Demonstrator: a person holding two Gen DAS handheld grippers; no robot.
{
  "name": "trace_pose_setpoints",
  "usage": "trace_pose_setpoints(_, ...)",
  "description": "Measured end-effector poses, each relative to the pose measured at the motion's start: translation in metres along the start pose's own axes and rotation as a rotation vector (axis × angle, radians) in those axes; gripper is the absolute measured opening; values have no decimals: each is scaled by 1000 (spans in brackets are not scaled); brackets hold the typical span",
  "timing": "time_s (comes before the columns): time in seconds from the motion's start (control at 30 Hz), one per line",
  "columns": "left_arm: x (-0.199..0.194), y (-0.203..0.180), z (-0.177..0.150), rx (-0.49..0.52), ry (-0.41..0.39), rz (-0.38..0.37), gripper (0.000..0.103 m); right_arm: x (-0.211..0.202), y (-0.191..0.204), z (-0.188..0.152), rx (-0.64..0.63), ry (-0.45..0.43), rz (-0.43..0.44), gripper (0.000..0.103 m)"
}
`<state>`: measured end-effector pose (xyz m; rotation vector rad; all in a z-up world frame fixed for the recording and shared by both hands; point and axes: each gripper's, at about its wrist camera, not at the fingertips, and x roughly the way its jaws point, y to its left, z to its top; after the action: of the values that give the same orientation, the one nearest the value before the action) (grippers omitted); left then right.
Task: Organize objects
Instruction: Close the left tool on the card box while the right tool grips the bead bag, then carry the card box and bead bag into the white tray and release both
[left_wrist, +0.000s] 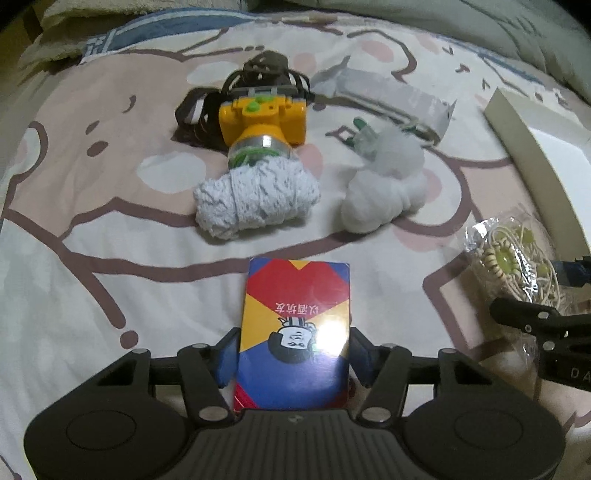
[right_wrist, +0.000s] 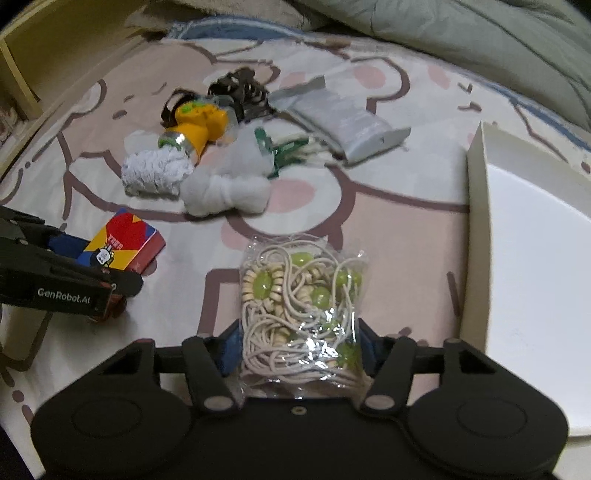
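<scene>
Left gripper (left_wrist: 293, 356): blue pads pinch the card box (left_wrist: 295, 332), low over the bedsheet (left_wrist: 110, 295).
Box print: red, yellow, blue; cartoon face; Chinese characters, too blurred to read surely.
Right gripper (right_wrist: 299, 347): clamps the bead bag (right_wrist: 301, 310), just beside the white tray (right_wrist: 535, 277).
Side label: "GenRobot.AI" on the left gripper's body.
Behind: yellow toy camera (left_wrist: 264, 116), yarn bundles.

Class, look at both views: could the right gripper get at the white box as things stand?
Probably yes. The white box lies open just right of the right gripper, with nothing between them, though that gripper is shut on the bag of cord.
</scene>
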<state>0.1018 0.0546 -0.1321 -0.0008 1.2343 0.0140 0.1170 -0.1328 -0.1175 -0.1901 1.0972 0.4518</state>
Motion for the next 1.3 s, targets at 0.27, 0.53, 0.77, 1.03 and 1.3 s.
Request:
trace_pose_setpoints(0.27, -31, -5, 16, -39, -100, -33, 60, -31, -9, 11, -3, -113, -36, 59)
trace_pose_setpoints(0.53, -59, -24, 33, -35, -191, -69, 60, -71, -28, 18, 33, -226, -88, 59)
trace_pose_setpoints(0.77, -68, -52, 49, -30, -225, -105, 60, -105, -66, 9, 89, -262, -182, 59)
trace_pose_setpoints(1.03, -72, -104, 63, -40, -245, -186, 60, -125, -130, -15, 193, -315, -256, 60)
trace_pose_setpoints(1.3, -69, -174, 71, 20, -273, -226, 60, -122, -207, -48, 239, -314, -338, 60)
